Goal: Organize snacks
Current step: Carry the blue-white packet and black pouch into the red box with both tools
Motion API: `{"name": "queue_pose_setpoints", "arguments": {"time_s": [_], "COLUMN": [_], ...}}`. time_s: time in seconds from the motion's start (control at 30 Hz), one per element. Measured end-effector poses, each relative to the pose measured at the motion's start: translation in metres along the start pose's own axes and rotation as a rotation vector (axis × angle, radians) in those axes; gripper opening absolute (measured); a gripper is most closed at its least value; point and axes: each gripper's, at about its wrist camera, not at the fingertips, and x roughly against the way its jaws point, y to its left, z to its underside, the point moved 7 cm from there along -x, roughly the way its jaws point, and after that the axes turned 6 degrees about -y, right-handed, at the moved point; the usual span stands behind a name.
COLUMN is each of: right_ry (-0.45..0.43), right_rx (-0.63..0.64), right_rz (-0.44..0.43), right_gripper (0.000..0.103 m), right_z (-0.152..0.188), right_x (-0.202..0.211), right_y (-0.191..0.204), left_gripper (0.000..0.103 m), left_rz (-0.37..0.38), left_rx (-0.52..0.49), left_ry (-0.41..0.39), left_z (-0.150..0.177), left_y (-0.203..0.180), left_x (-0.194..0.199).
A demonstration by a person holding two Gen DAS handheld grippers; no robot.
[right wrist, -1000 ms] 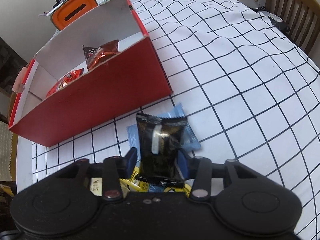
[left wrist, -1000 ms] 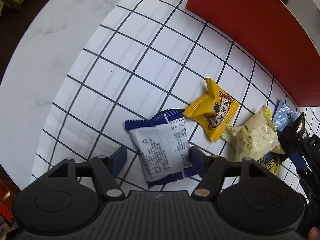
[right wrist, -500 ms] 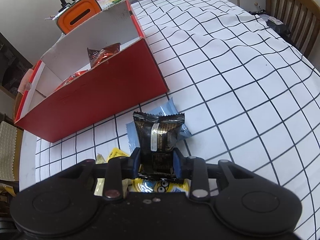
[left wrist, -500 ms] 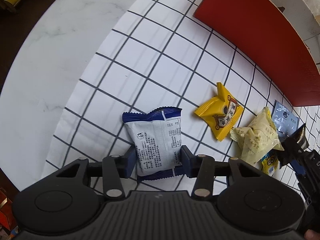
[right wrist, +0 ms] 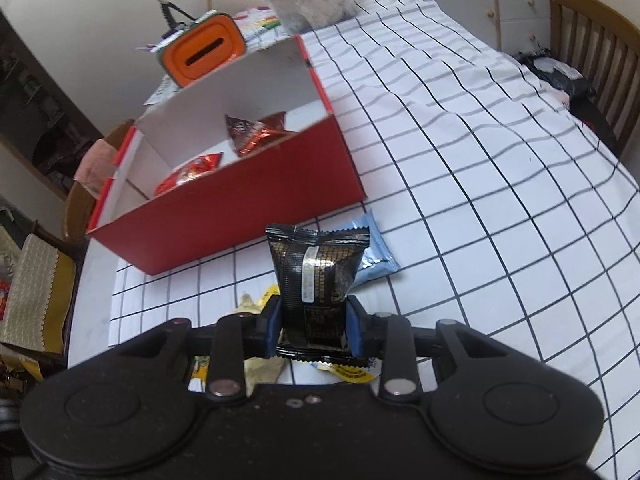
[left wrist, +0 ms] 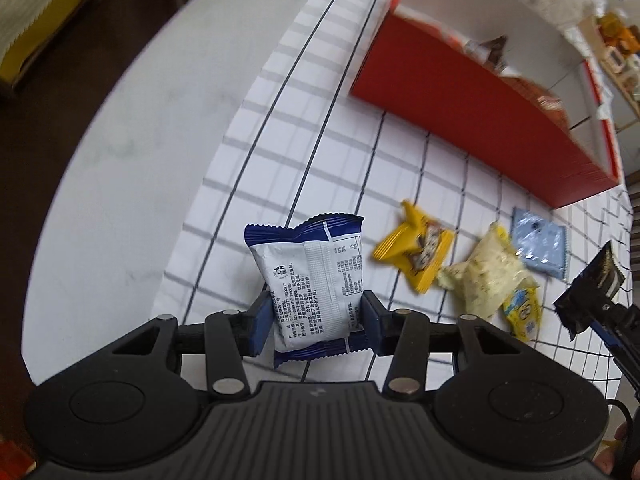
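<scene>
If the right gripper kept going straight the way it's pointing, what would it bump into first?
Probably the red box. The right gripper, shut on the black packet, points toward the box's near wall. The light blue packet lies lower on the cloth, likely beneath that line, though depth is hard to judge.

One red box (right wrist: pixel 256 196) sits ahead of the grippers, with two red-wrapped snacks (right wrist: pixel 256 134) inside. Two packets are gripped: one blue-and-white (left wrist: pixel 316 280), one black (right wrist: pixel 316 276). Four packets lie on the cloth: two yellow (left wrist: pixel 416 252), one pale (left wrist: pixel 486 276), one light blue (left wrist: pixel 540 242).
</scene>
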Motion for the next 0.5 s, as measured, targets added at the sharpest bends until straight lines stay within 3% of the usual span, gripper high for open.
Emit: {"name": "queue_pose_setpoints", "arguments": {"time_s": [0.27,0.5], "right_ry": [-0.018,-0.068], "right_rx": [0.066,0.150], "right_rz": [-0.053,-0.082], "right_gripper": [0.032,0.032], "right_z": [-0.015,-0.052], "right_x": [0.018,0.023], "right_y": [0.020,0.037], "left_gripper": [0.046,0.046], "left_rz": [0.031,0.057], "left_rx": [-0.101,-0.189], "left_ry": [-0.116,-0.229], "left_z": [-0.034,-0.079], "left_y": [-0.019,-0.049], "left_x": [0.035,0.060]}}
